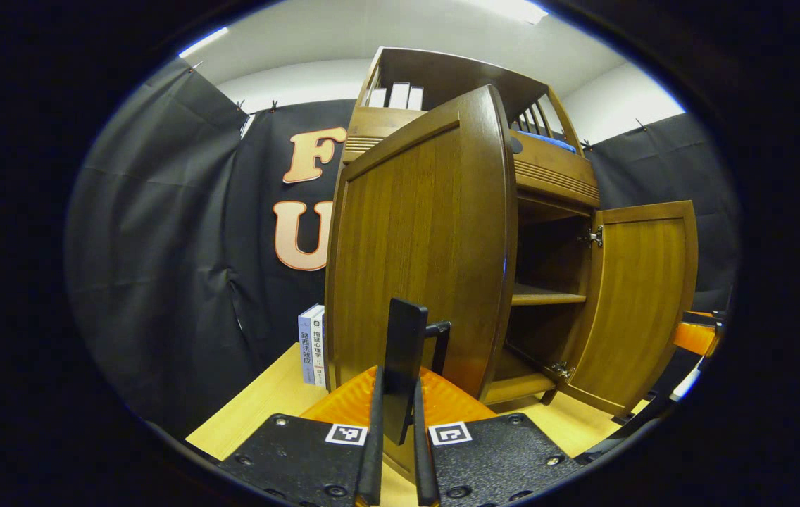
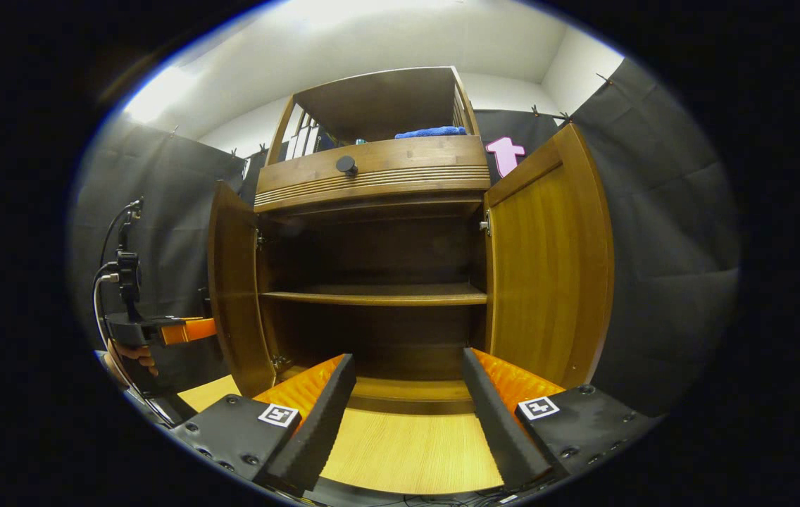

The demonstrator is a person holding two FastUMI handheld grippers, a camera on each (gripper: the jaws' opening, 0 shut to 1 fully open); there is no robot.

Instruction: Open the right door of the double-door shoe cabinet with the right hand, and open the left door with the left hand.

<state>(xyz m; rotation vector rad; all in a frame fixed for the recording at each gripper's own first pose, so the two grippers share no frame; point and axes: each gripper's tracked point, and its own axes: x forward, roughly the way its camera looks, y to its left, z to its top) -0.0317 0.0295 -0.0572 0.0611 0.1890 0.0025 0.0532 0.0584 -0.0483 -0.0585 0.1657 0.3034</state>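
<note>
Holding the left door (image 1: 421, 246) by its dark handle (image 1: 407, 359), my left tool (image 1: 398, 451) is clamped on that handle straight ahead of it, the door swung wide, while my right tool (image 2: 407, 415) hangs with fingers spread and nothing between them, facing the shoe cabinet (image 2: 379, 282), its right door (image 2: 548, 260) standing wide ahead and to the right. Both doors look done, so I judge the next move is simply letting go and backing off without nudging the door. The cabinet stands on a pale wooden tabletop (image 2: 407, 443) just under my tools, black cloth walls (image 1: 160, 246) around it, books (image 1: 312, 345) behind the left door.

Left gripper (image 1: 398, 422) sits at 6 o'clock in the left gripper view, its fingers (image 1: 374, 451) pinched together on the door handle (image 1: 405, 366). Right gripper (image 2: 407, 408) sits at 6 o'clock in the right gripper view, fingers spread wide, gripping nothing. A hand (image 2: 134, 355) shows at 9 o'clock there.
</note>
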